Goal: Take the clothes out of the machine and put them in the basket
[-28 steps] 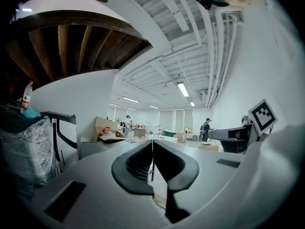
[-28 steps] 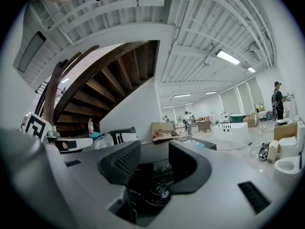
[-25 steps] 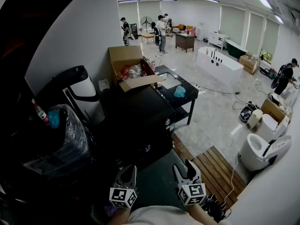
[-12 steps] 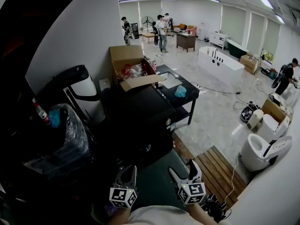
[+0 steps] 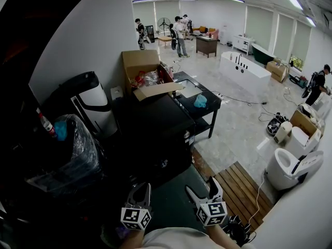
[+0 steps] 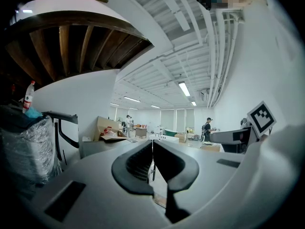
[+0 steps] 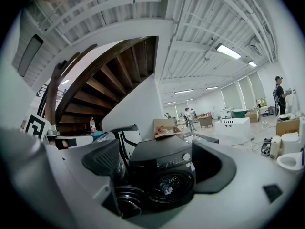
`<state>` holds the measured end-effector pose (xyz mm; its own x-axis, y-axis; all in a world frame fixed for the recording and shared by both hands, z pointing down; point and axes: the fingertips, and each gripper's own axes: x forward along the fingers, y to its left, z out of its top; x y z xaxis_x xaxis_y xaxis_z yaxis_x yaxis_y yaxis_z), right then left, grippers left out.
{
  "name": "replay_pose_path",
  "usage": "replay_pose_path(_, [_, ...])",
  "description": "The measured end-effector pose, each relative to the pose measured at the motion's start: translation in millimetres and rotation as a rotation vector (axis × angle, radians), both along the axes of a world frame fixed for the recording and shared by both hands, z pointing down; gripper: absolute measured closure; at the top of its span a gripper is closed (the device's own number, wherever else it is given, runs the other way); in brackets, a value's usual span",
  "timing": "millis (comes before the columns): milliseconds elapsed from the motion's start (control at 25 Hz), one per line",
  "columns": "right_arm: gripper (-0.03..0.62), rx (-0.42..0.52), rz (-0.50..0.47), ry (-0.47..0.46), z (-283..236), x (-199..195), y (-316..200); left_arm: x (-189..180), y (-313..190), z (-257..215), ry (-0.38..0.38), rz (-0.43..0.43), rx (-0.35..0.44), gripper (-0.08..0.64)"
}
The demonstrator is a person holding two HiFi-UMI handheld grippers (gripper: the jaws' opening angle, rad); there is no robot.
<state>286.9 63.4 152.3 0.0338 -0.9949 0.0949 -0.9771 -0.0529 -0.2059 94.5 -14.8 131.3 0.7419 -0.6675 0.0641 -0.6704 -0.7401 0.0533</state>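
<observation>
The black front-loading washing machine (image 5: 155, 131) stands just ahead of both grippers, dark in the head view. In the right gripper view the machine (image 7: 162, 161) faces me with its round door (image 7: 125, 199) swung open to the left, and a bit of pale clothing (image 7: 166, 187) shows inside the drum. My right gripper (image 5: 202, 187) (image 7: 159, 165) is level and short of the machine, its jaws opening wide with nothing between them. My left gripper (image 5: 140, 188) (image 6: 152, 144) hangs beside it, shut and empty. I see no basket.
A plastic-wrapped bundle (image 5: 67, 154) and a black-and-white appliance (image 5: 91, 100) stand left of the machine. Behind it are an open cardboard box (image 5: 148, 74) and a black table (image 5: 194, 95). A wooden platform (image 5: 241, 191) and white toilets (image 5: 290, 167) lie right. People stand far back.
The right gripper's jaws have spread apart from nearly together to wide. The left gripper and both hands have stayed where they were.
</observation>
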Motion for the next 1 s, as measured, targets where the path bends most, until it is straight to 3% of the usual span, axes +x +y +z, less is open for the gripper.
replay_pose_path(1000, [0.121,-0.021,-0.021,-0.008,9.0,10.5,2.3,2.5,3.3,-0.2,-0.002,-0.029,0.009,0.540])
